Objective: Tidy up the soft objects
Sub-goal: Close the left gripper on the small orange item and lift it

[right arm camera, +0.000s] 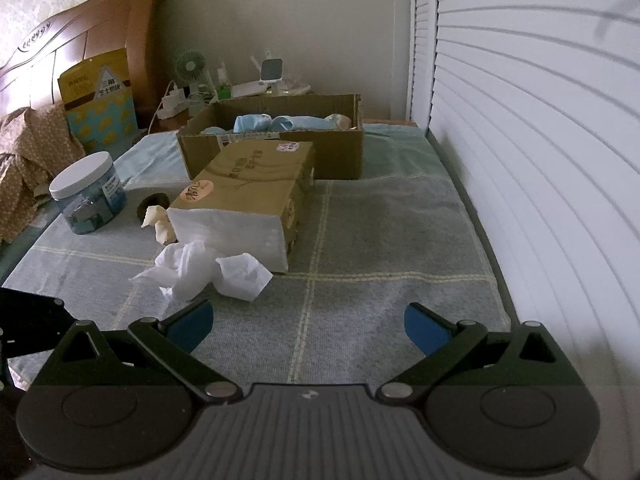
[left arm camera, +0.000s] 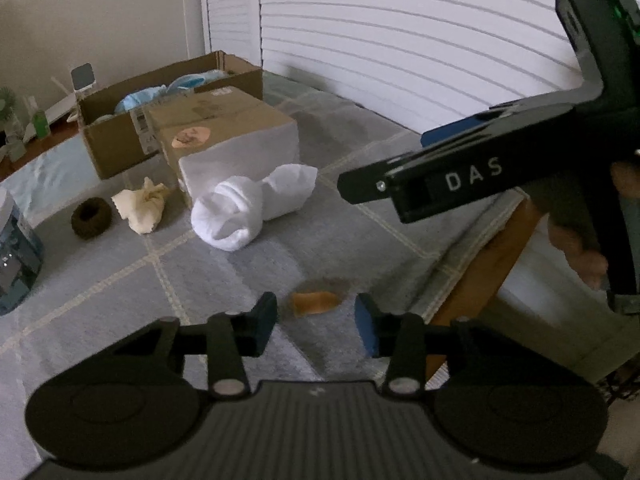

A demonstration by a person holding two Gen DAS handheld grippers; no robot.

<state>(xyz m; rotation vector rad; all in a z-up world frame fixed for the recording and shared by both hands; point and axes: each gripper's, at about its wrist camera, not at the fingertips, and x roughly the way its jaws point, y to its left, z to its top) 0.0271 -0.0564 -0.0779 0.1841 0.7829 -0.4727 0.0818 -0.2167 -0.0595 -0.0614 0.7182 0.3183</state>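
Note:
A white rolled sock bundle (left arm camera: pixel 248 204) lies on the grey checked bed cover, against a tissue pack (left arm camera: pixel 236 136); it also shows in the right wrist view (right arm camera: pixel 204 270). A cream bundle (left arm camera: pixel 140 206) and a dark brown roll (left arm camera: pixel 91 217) lie left of it. An open cardboard box (left arm camera: pixel 116 136) behind holds light blue soft items (right arm camera: pixel 260 122). My left gripper (left arm camera: pixel 316 320) is open and empty above the cover, near a small tan piece (left arm camera: pixel 314 302). My right gripper (right arm camera: pixel 308 326) is wide open and empty; its body also shows in the left wrist view (left arm camera: pixel 460 180).
A clear jar with a white lid (right arm camera: pixel 88 194) stands at the left. White louvred doors (right arm camera: pixel 540 140) run along the right edge of the bed. A wooden headboard (right arm camera: pixel 80 40) and a cluttered nightstand (right arm camera: pixel 224 88) are at the back.

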